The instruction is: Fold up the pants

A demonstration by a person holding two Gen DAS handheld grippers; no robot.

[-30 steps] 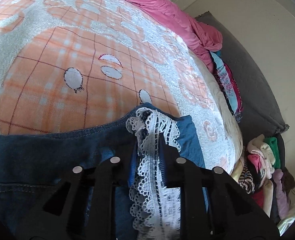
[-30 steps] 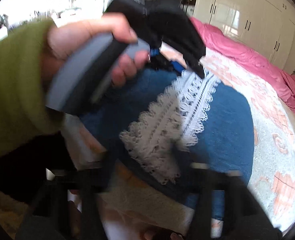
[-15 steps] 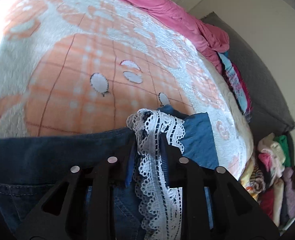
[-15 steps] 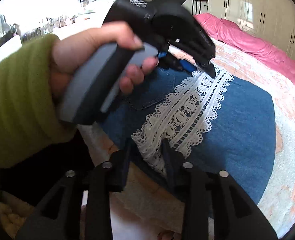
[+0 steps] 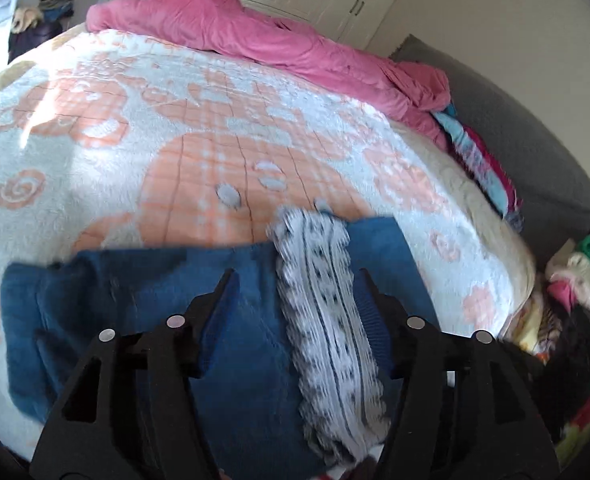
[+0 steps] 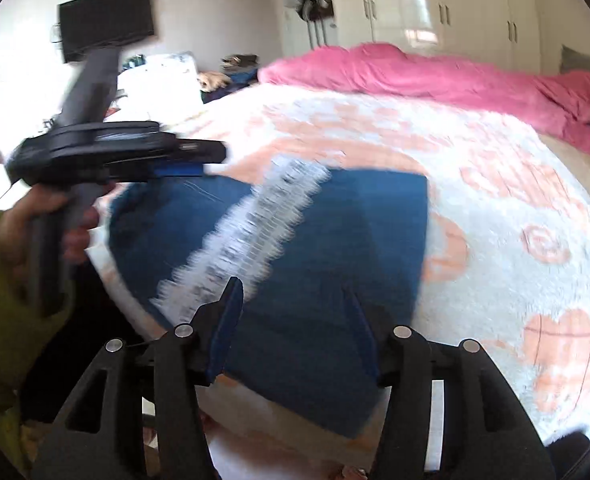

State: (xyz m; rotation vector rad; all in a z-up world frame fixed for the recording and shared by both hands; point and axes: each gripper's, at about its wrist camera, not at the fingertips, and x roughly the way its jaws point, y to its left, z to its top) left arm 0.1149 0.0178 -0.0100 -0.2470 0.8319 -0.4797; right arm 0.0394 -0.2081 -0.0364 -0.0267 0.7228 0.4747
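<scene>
Your pants (image 6: 315, 248) lie folded on the bed (image 6: 495, 184), lace strip (image 6: 247, 236) on top. Your left gripper (image 5: 295, 276) and right gripper (image 6: 293, 284) both hang above them with fingers spread, gripping nothing.

pants (image 5: 239, 360) — blue denim, white lace stripe | folded, flat on bed

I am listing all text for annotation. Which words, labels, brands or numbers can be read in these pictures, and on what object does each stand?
No readable text in either view.
Left tool: a pale mark on its body, too blurred to read.
Jeans, lace strip, blanket: only patterns, no words or numbers.
</scene>
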